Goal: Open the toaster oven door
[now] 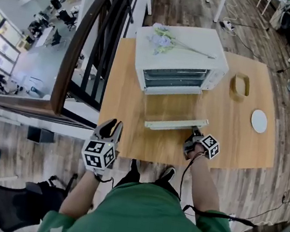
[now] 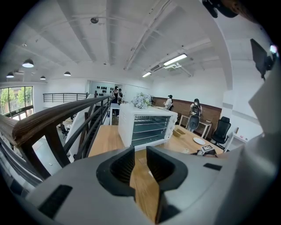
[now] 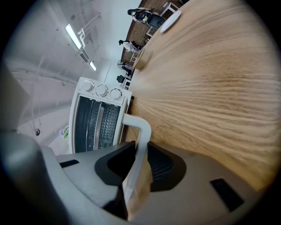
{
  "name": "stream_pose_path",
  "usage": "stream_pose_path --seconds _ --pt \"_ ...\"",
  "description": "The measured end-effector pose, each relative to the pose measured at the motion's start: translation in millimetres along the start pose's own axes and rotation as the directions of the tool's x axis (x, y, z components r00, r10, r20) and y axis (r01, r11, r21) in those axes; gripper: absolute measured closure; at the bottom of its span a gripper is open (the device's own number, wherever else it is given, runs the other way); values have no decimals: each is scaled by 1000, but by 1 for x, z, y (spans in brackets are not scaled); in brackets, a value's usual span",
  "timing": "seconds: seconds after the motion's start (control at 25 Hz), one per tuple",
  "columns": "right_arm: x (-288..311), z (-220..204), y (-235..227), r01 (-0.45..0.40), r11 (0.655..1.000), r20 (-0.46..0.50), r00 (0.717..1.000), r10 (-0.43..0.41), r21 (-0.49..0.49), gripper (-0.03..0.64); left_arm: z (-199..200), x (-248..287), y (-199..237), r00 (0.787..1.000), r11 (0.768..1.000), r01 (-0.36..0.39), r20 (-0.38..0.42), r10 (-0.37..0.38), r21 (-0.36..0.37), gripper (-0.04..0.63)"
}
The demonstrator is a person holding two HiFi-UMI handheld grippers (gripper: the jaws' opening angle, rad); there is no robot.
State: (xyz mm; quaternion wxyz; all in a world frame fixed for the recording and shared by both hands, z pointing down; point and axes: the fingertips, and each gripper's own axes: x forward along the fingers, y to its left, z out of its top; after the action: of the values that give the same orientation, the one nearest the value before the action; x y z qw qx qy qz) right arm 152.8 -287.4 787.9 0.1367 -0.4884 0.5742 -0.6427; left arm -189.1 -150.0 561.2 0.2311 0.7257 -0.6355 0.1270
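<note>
the oven (image 1: 180,50) stands on the counter (image 1: 229,137) with its front towards you. inside it you can see wire racks (image 1: 173,76), one above another. a bunch of flowers (image 1: 165,39) lies on top of the oven. three knobs (image 3: 102,90) sit in a row at the right end of the oven's front.

the door (image 1: 170,108) is swung down from the oven's front and lies nearly flat over the counter, pointing at you. its long axis runs along the oven's front, and the pale handle (image 1: 175,124) runs the same way along the door's edge farthest from the oven.

your right claw (image 1: 196,133) is at the right end of that handle, on the side away from the oven, and it pinches the handle bar (image 3: 139,140) between its pads.

your left claw (image 1: 111,126) hangs in front of the oven and to its left, past the counter's near edge. its jaws stand a little apart, and only the counter shows through the gap.

to the right of the oven sits a small wooden dish (image 1: 241,85), and nearer you than that, a white plate (image 1: 259,121). i can read no writing on the oven.
</note>
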Motion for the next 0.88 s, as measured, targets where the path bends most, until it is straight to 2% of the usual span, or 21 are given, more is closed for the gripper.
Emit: stream_pose_path --seconds 0.56,0.88 --pt "5 -2 -8 23 1000 3 1000 -23 -7 511 0 1 5 1000 1000 -7 2 7 10 500" --pt "-2 -2 -7 45 996 -3 999 -46 -79 503 4 1 3 1000 1000 -3 14 3 8 500"
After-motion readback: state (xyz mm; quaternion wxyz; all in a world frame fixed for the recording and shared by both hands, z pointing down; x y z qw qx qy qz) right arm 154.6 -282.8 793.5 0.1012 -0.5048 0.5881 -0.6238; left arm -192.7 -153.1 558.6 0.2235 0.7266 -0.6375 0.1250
